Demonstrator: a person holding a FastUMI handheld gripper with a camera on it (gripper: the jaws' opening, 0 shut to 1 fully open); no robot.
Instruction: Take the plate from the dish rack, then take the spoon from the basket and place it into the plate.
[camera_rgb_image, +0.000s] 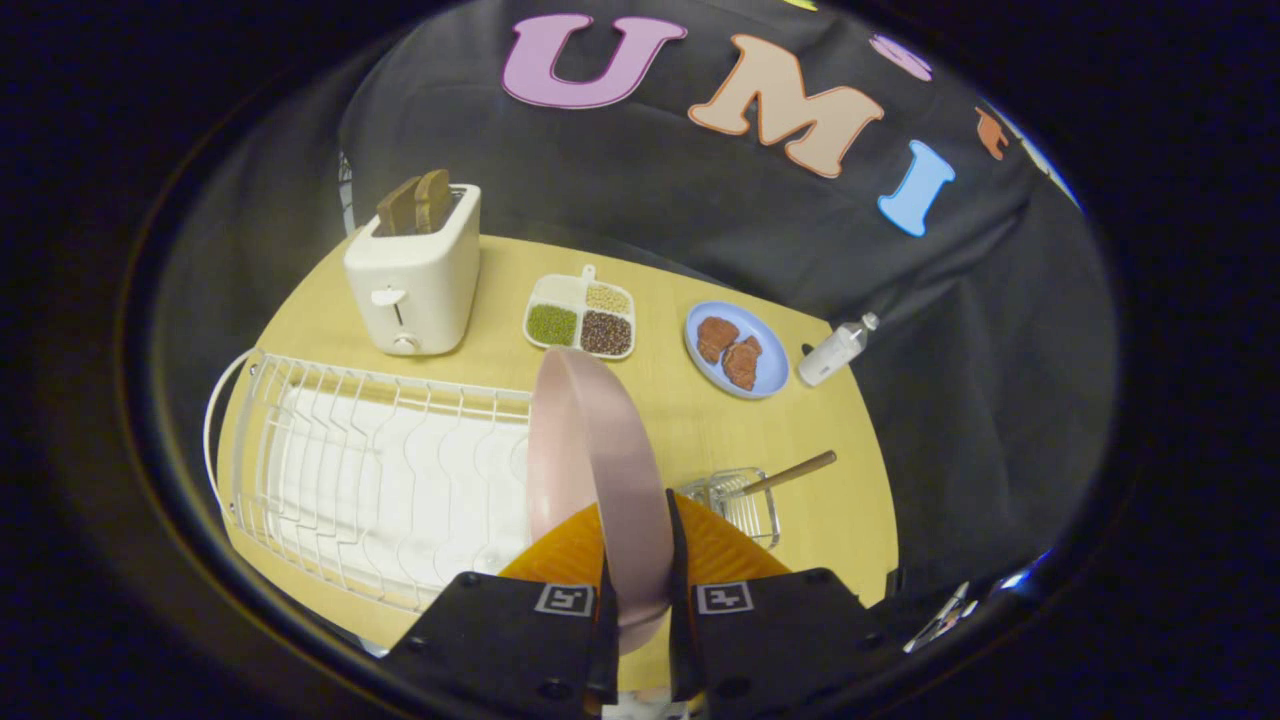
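The pink plate (600, 470) stands on edge between the two fingers of the hand-held gripper (637, 600), which are closed tight on its near rim — one pressing each face. It is a smooth, matte, pale pink dish with a raised lip, seen almost edge-on and raised over the right end of the white wire dish rack (370, 480); whether it touches the rack cannot be told. The rack lies on the near left part of the table (690, 420), with a white tray under its wires.

The spoon (785, 475) sits in a small clear wire basket (745, 505) just right of the plate, its brown handle slanting up and to the right. Its bowl is hidden inside the basket, and the basket's near left corner is cut off by the gripper's fingers. The plate's lowest edge disappears between the fingers as well.

Farther off on the light wooden table stand a cream toaster (415, 275) holding two brown slices, a divided white dish (582, 318) with green, dark and pale grains, and a blue plate (738, 350) carrying brown pieces of food. A small white bottle (835, 350) lies tilted at the far right edge. Black cloth hangs behind and around the table, forming the booth's wall.
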